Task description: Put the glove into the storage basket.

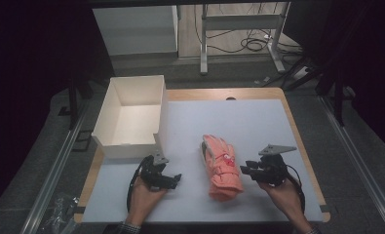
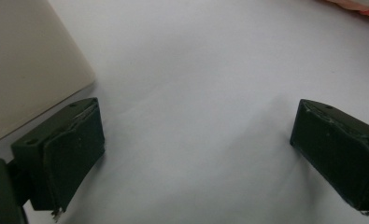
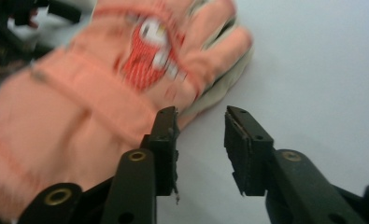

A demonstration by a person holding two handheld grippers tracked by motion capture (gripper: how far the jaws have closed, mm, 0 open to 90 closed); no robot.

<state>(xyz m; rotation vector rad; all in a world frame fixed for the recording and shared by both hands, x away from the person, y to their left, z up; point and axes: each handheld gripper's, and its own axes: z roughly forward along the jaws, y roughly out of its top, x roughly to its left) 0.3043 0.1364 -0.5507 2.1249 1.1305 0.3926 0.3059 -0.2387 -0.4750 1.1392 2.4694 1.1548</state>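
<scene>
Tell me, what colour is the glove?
The glove is salmon pink with a red-and-white patch, clearest in the right gripper view.

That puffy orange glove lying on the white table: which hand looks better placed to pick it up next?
The right. Its tongs sit right beside the puffy orange glove, jaws apart with nothing between them and one jaw at the glove's edge. The left tongs are farther off, open over bare white table near the white cardboard box.

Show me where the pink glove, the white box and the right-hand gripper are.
Pink glove (image 1: 222, 168), high view, on the back of the glove.
White box (image 1: 130, 146), high view, on its near outer wall.
Right gripper (image 3: 201, 135), right gripper view, midway between its open jaws.
</scene>
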